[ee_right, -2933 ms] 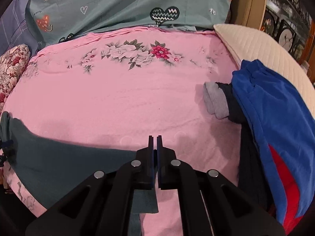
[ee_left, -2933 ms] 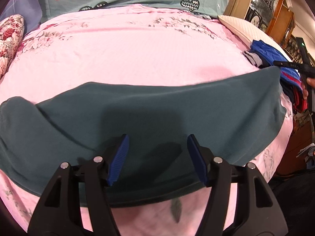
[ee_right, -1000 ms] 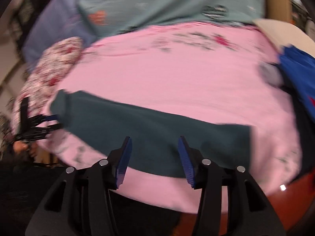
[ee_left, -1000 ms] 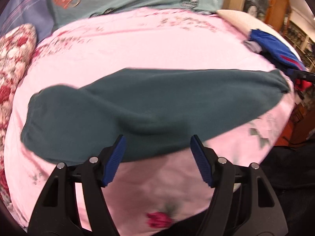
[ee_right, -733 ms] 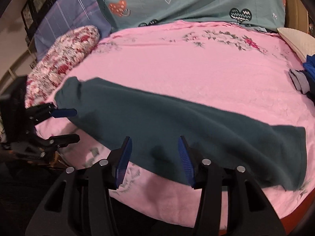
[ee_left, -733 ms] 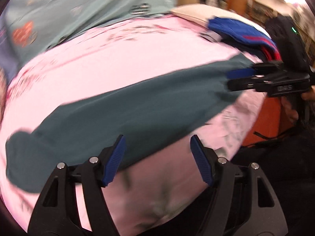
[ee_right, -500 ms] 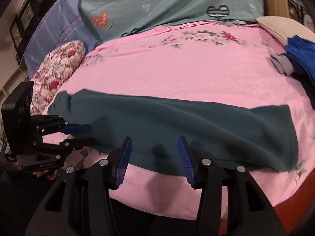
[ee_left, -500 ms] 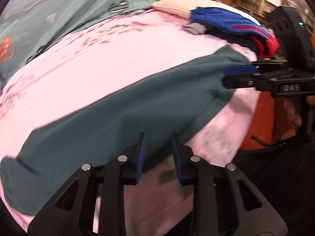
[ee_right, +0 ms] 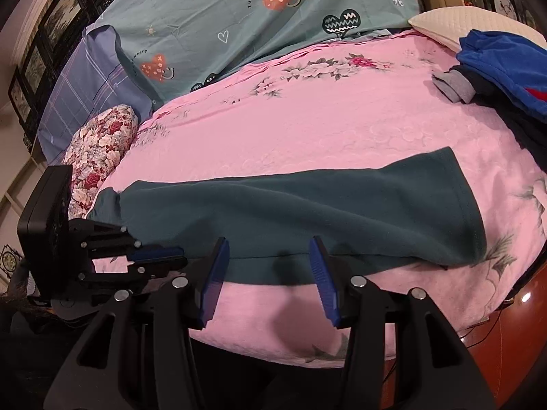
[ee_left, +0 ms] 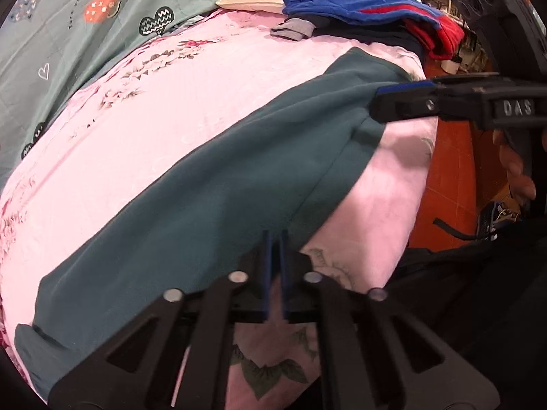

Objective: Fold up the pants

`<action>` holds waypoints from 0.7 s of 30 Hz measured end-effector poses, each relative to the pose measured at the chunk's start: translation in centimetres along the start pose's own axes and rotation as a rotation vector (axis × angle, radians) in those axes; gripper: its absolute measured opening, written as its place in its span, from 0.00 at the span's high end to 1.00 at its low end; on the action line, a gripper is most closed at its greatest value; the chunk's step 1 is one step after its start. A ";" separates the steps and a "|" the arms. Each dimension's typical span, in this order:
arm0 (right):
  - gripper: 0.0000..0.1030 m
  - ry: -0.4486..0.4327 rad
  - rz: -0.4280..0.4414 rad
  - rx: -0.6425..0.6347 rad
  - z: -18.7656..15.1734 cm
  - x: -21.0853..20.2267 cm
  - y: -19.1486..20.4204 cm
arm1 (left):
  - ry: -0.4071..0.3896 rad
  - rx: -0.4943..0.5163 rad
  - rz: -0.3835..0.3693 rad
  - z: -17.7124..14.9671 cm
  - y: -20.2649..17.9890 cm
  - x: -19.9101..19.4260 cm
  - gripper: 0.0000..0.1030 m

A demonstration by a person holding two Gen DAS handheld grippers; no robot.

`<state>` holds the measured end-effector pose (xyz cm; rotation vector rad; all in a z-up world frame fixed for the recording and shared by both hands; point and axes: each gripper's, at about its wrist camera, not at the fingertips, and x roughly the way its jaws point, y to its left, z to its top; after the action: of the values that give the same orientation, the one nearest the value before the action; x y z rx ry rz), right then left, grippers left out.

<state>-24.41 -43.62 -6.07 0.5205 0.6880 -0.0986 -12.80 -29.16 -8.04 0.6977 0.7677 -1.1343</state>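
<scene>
Pants point(ee_right: 307, 212) along bed point(ee_right: 342, 130) front edge; pink sheet beyond bare.

one dark-green pants point(ee_right: 307, 212); two grippers point(ee_right: 270, 273); two pillows point(ee_right: 102, 153)

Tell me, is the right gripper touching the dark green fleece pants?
Apart. The right wrist view shows the right gripper open, with dark green fleece pants lying flat beyond its fingertips.

Both tools are black plastic with open triangular cut-outs and silver screws. The left gripper point(ee_left: 274, 266) and right gripper point(ee_right: 270, 280) carry ribbed blue pads point(ee_right: 214, 280). One bears white letters "DAS" and a green light.
</scene>
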 end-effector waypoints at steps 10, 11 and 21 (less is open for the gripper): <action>0.52 -0.017 -0.005 0.040 -0.3 -0.6 -1.2 | -0.029 -0.057 -0.011 -0.4 0.9 -0.9 1.00; 0.52 -0.016 -0.002 0.038 -0.4 -0.6 -1.0 | -0.024 -0.053 -0.023 -0.5 0.8 -0.9 1.00; 0.52 -0.006 0.014 0.015 -0.5 -0.5 -0.2 | -0.003 0.001 0.050 -0.1 0.5 0.2 0.52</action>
<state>-25.11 -43.58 -6.14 0.5396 0.6776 -0.0920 -12.25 -29.03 -8.26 0.7120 0.7434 -1.0899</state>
